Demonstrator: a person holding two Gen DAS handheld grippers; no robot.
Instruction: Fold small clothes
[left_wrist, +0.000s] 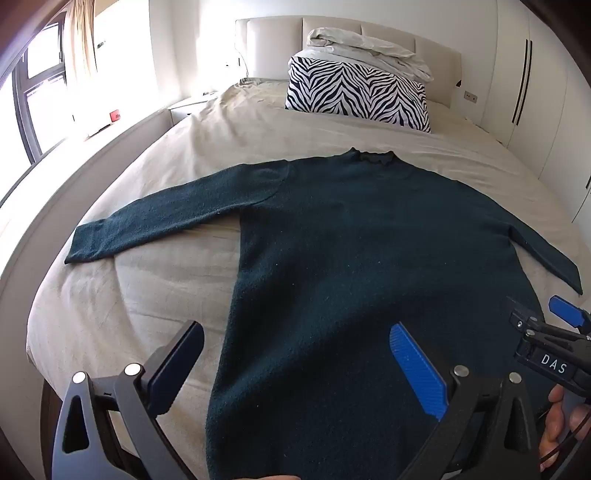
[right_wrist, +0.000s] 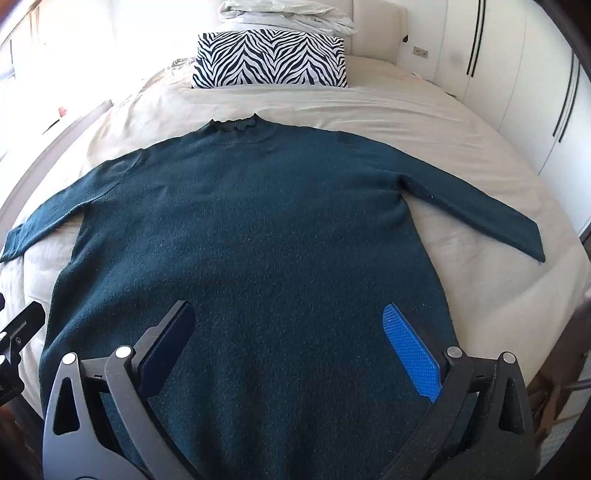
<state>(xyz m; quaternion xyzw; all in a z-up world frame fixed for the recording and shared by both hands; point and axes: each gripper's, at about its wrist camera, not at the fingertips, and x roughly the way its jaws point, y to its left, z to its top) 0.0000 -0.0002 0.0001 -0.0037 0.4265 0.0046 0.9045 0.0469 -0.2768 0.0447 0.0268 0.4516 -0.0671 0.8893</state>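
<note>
Sweater flat on bed, sleeves out, collar toward zebra pillow. Left gripper wide, empty, over sweater's near left edge. Right gripper wide, empty, over sweater's near hem.

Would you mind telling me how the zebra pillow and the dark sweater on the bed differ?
The zebra pillow is black-and-white striped; the sweater is plain dark teal. The pillow is plump and sits by the headboard, while the sweater lies flat, sleeves spread, nearer the open grippers. A crumpled white duvet is piled on the pillow; nothing covers the sweater. Both rest on the beige bedsheet.
</note>
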